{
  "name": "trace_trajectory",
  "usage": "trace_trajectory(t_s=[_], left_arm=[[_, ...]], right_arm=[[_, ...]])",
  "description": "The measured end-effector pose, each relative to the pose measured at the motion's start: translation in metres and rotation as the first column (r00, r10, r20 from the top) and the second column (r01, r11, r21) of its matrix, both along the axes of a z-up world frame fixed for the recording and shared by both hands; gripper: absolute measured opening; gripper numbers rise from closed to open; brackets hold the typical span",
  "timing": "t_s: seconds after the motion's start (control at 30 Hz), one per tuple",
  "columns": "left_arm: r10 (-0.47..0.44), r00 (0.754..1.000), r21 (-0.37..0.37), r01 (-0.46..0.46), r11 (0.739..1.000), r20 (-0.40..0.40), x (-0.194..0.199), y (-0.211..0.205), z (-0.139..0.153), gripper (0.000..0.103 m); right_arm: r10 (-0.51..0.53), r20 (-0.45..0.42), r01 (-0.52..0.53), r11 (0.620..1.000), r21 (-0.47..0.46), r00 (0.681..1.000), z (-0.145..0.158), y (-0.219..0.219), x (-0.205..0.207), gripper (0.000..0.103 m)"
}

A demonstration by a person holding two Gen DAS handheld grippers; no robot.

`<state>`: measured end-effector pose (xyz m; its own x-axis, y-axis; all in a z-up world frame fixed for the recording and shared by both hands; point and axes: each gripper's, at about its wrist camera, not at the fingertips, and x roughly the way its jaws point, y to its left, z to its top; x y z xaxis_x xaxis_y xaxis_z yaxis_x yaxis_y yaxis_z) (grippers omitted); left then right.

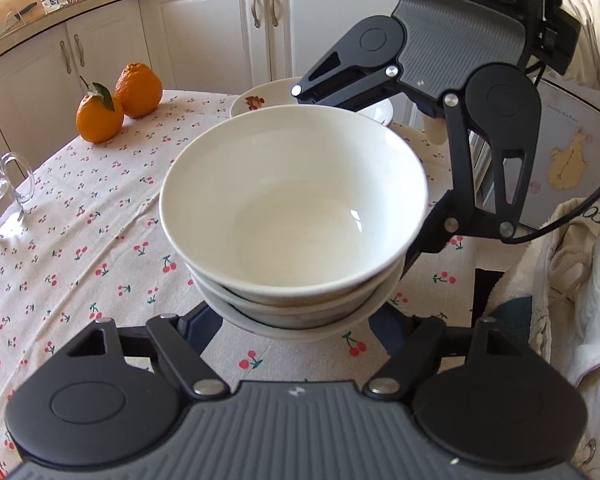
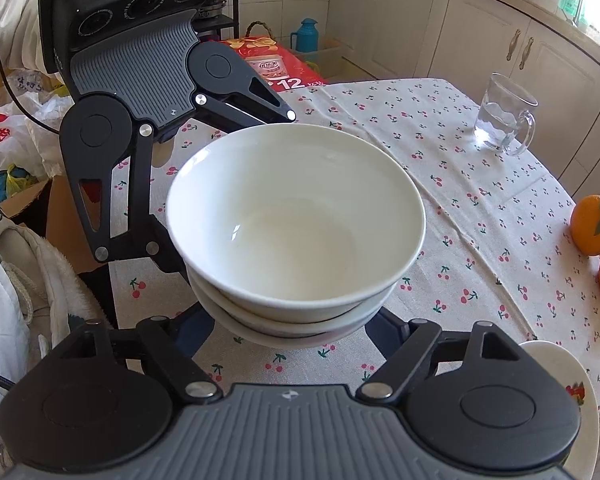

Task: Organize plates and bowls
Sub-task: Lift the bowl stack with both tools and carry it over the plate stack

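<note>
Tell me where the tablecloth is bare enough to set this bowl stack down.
Bare cloth lies between the glass mug and the bowl stack, short of the oranges. In the right wrist view, the stretch between mug and oranges is open too. The floral plate crowds the far side.

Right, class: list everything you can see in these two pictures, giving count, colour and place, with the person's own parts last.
Bowls: at least two, white, stacked at the table's centre.
Plate: one, white with a floral print, behind the stack.
Oranges: two, orange, one with a leaf, side by side near the table edge.
Glass mug: one, clear, holding water, near the table edge.
Tablecloth: one, cream with cherries, covering the table.
Cabinets: white, behind the table.
Left tongs: black, straddling the stack, contact hidden.
Right tongs: black, likewise, opposite side.
</note>
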<state>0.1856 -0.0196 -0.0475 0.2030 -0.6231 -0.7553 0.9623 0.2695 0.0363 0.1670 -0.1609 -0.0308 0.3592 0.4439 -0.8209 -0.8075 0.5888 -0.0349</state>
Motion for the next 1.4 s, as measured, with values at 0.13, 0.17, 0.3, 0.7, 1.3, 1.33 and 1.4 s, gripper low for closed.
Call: trace_trajectory(t_s=[0.13,0.17,0.3,0.7,1.3,1.33,1.4], left_arm=[[-0.020,0.999,0.006,0.020,1.000,0.029,0.001,-0.015,0.011,0.079],[-0.026,0.999,0.006,0.026,1.000,0.037,0.001,-0.020,0.014,0.079],[-0.062,0.996,0.004,0.062,0.998,0.066,0.006,-0.042,0.026,0.079],[-0.198,0.974,-0.005,0.200,0.980,0.114,0.035,-0.133,0.027,0.079],[-0.247,0.968,0.012,0.247,0.969,0.045,0.059,-0.188,-0.003,0.079],[-0.247,0.968,0.010,0.247,0.969,0.043,0.059,-0.188,-0.002,0.079],[-0.245,0.969,0.005,0.245,0.970,0.037,0.061,-0.188,-0.002,0.079]], right_arm=[[-0.018,0.025,0.017,1.000,0.007,1.000,0.009,-0.013,-0.004,0.086],[-0.022,0.032,0.022,1.000,0.009,0.999,0.011,-0.016,-0.005,0.086],[-0.053,0.060,0.052,0.999,0.017,0.997,0.023,-0.036,-0.007,0.086],[-0.201,0.106,0.203,0.979,0.000,0.974,0.035,-0.121,-0.001,0.086],[-0.321,0.033,0.321,0.947,0.013,0.946,0.000,-0.186,0.018,0.086],[-0.323,0.031,0.322,0.946,0.018,0.946,0.000,-0.188,0.018,0.086],[-0.327,0.026,0.326,0.945,0.023,0.945,-0.001,-0.189,0.019,0.086]])
